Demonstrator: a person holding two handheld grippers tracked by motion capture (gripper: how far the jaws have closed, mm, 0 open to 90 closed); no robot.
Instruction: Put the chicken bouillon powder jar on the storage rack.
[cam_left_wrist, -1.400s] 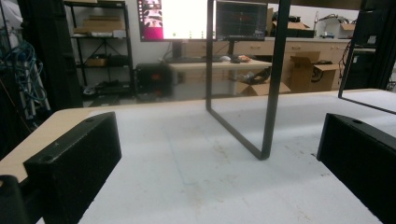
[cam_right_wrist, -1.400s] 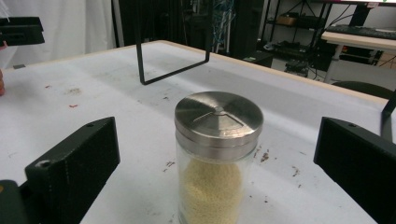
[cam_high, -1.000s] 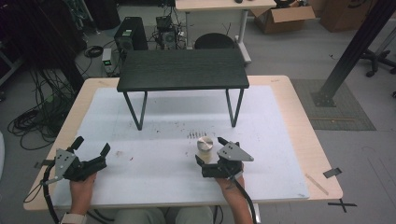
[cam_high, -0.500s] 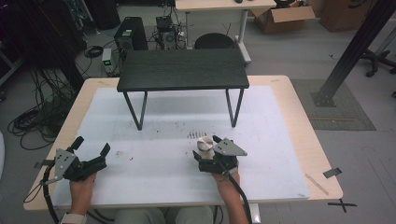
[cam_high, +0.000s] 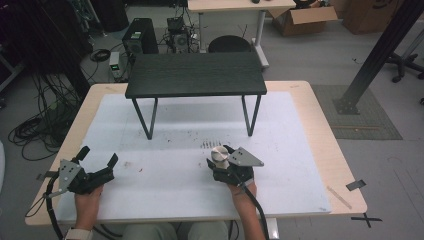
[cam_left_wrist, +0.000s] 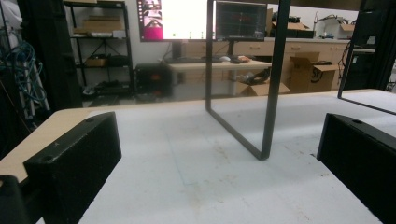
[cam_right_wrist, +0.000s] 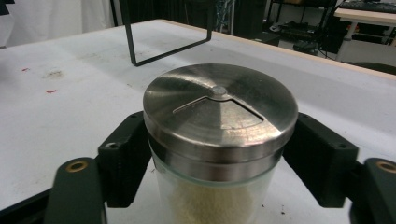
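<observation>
At the lower left of the high view, the left gripper (cam_high: 97, 162) rests low over the white mat (cam_high: 175, 130) that covers the counter (cam_high: 320, 115). Its fingers stand wide apart with nothing between them. The left gripper view confirms it: two black fingers (cam_left_wrist: 74, 158) at the frame's edges, bare mat between, and a leg of the small black table (cam_left_wrist: 268, 88) farther off.

At the upper middle of the high view that small black table (cam_high: 195, 75) stands on the mat, its top bare.

To the right of centre, low in the frame, the right gripper (cam_high: 220, 160) has come round a glass shaker jar (cam_high: 219, 156) with a steel lid. Its fingers have just been closing, with the jar between them. In the right gripper view the jar (cam_right_wrist: 217, 140) sits upright in the middle of the frame, white grains showing through the glass, and the fingers (cam_right_wrist: 123, 156) flank it just under the lid. The left one looks to be against the glass; at the right one I cannot tell whether a sliver of gap remains.

As I judge it, the reach is done and the grasp is nearly or just made. The jar stands on the mat, not yet lifted. Raising it and carrying it somewhere, perhaps to the black table, is left.
</observation>
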